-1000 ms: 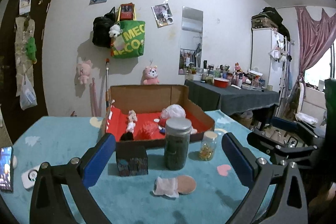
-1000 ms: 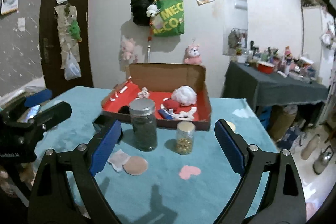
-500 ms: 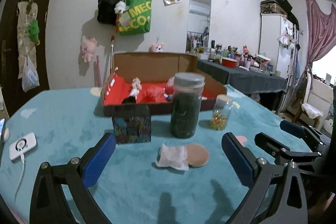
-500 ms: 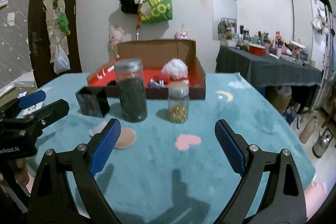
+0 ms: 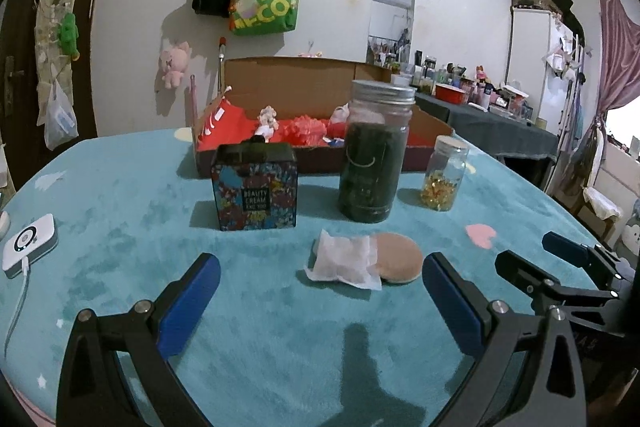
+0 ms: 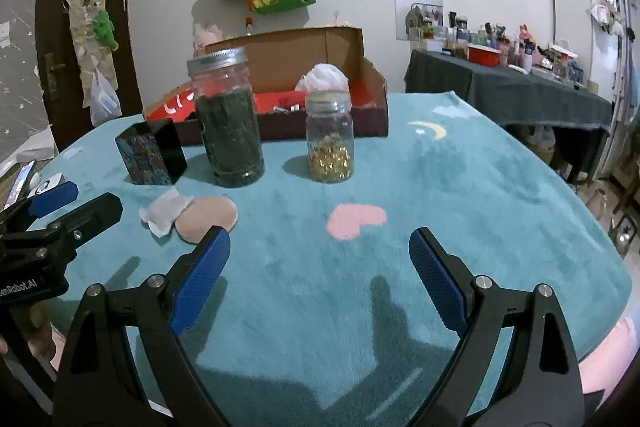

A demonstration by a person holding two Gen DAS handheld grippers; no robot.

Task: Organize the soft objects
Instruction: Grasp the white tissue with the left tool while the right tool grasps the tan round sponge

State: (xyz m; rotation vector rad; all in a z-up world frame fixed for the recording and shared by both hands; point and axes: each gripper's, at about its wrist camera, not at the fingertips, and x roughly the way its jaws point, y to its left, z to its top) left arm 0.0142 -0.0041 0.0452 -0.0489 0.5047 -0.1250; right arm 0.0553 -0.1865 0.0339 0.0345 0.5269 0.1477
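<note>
A round beige puff (image 5: 398,258) and a white soft pouch (image 5: 344,261) lie side by side on the teal cloth, just beyond my left gripper (image 5: 320,279), which is open and empty. In the right wrist view the puff (image 6: 210,215) and the pouch (image 6: 164,211) sit left of my right gripper (image 6: 319,247), also open with nothing between its fingers. Behind them stands a cardboard box (image 5: 304,75) with a red lining, holding small plush toys (image 5: 267,119) and a white fluffy ball (image 6: 326,77).
A patterned cream box (image 5: 256,187), a tall dark-filled jar (image 5: 374,151) and a small jar of gold capsules (image 5: 444,173) stand between the pads and the box. A white charger (image 5: 28,241) lies far left. A cluttered dark table (image 6: 520,87) stands right.
Both grippers have sunk toward the table, so the jars, cream box and pads look larger and closer. Both pairs of jaws stay as wide as before.
</note>
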